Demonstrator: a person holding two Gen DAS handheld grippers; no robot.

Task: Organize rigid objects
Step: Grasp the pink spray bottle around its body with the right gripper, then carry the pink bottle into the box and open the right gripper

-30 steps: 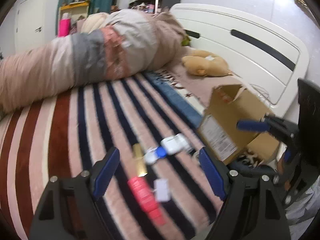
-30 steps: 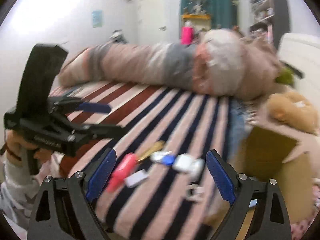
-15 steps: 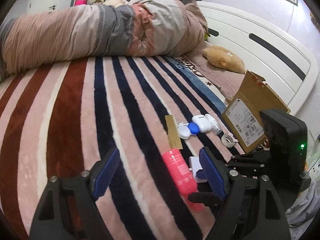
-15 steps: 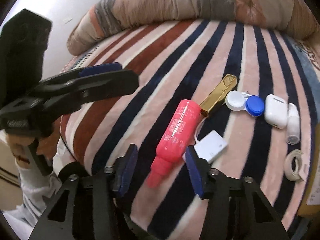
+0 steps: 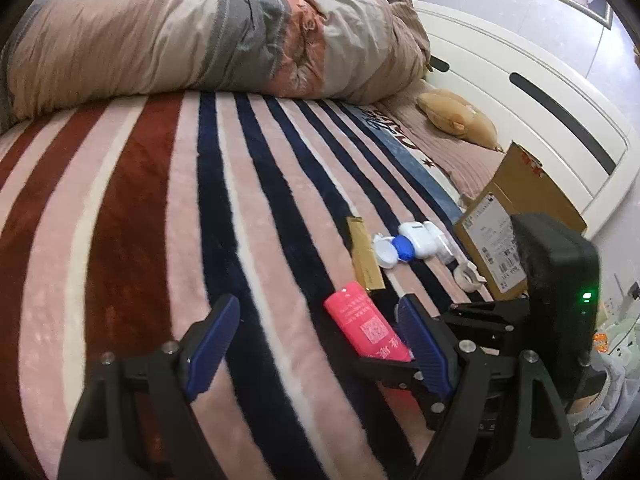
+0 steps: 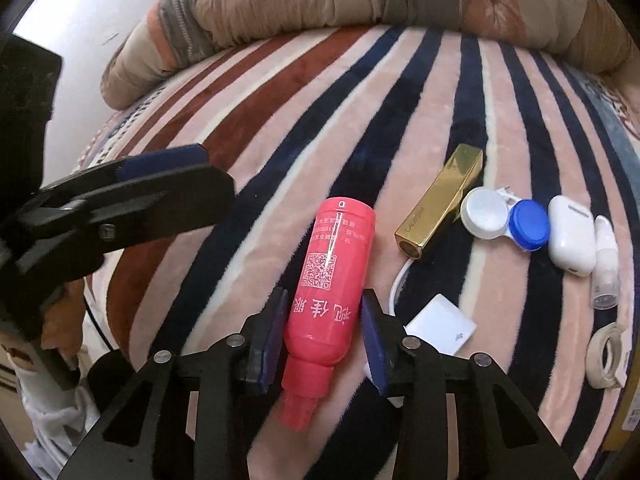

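A pink bottle lies on the striped blanket, its neck toward me. My right gripper straddles its lower body, jaws narrowed on both sides; I cannot tell whether the pads touch it. Beside it lie a gold bar-shaped case, a white and blue contact lens case, a white earbuds case, a small clear vial, a white adapter and a tape roll. My left gripper is open and empty just left of the bottle.
A cardboard box stands at the bed's right edge by the white headboard. A rolled duvet lies across the far side. A plush toy rests near the headboard. The bed edge is close under both grippers.
My right gripper has come down and forward over the pink bottle, and its jaws have narrowed around it. My left gripper has lowered toward the blanket and stays open.
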